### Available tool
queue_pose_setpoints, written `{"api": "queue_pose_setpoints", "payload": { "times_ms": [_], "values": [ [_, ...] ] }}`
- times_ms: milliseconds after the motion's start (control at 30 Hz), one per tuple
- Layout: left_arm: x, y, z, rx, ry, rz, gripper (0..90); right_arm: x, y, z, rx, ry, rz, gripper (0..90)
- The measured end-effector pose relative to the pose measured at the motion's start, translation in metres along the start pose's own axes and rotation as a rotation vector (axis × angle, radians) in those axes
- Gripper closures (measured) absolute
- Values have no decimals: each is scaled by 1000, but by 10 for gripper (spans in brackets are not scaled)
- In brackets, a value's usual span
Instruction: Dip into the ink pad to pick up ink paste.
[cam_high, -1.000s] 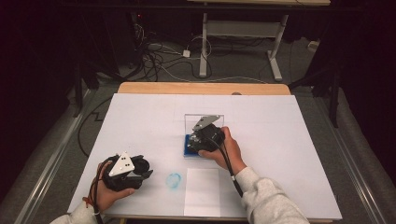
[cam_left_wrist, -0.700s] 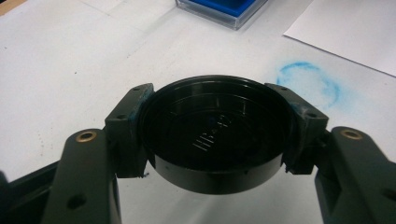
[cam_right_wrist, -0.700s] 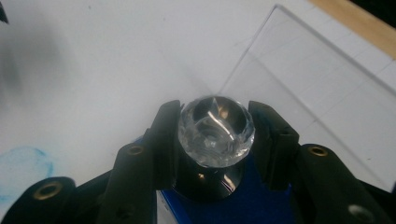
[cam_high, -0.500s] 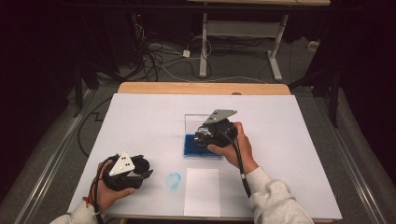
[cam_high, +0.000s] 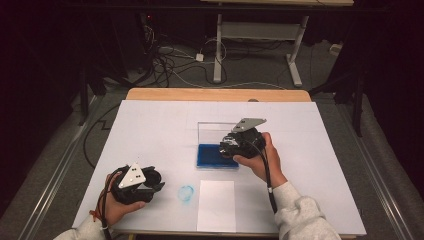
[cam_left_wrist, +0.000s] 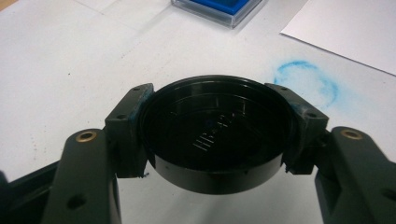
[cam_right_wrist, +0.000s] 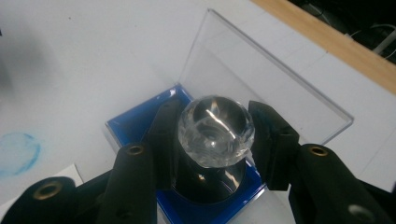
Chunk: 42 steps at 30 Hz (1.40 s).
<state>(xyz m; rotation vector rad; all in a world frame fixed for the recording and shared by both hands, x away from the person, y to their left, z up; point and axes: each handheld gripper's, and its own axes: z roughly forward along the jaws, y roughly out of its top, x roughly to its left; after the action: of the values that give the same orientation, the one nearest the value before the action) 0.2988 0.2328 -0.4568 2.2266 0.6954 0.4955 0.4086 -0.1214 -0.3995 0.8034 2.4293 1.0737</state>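
We see the right gripper (cam_right_wrist: 215, 135) with jaws clamped on a clear knob (cam_right_wrist: 215, 130) over the blue pad (cam_right_wrist: 140, 123) in its open box (cam_high: 218, 145), desk centre. The left gripper (cam_left_wrist: 215, 128), at 7 o'clock, holds a black lid (cam_left_wrist: 215, 135); blue ring stain (cam_high: 186, 192) just beside.

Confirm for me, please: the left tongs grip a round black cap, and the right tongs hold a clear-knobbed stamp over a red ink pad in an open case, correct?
Nearly right, but the ink pad is blue, not red, as the right gripper view shows. The rest holds: the left tongs grip the round black cap, and the right tongs hold the clear-knobbed stamp over the pad in its open case.
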Motion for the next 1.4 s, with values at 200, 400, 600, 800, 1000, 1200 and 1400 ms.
{"api": "queue_pose_setpoints", "payload": {
  "times_ms": [200,400,600,800,1000,1200,1400],
  "values": [
    [0,0,0,4,-4,0,362,-3,-9,11,25,6,12,570],
    [0,0,1,5,-2,-1,362,-1,-11,15,21,24,11,570],
    [0,-1,1,5,-3,0,362,1,-13,22,35,40,12,569],
    [0,-1,1,6,-5,-2,362,1,-13,23,16,37,17,569],
    [0,0,2,13,-9,3,362,2,-13,28,13,61,24,569],
    [-1,0,2,13,-9,6,362,6,-13,29,25,48,19,569],
    [-2,-1,1,11,-10,6,361,6,-14,29,19,45,25,569]
  ]
}}
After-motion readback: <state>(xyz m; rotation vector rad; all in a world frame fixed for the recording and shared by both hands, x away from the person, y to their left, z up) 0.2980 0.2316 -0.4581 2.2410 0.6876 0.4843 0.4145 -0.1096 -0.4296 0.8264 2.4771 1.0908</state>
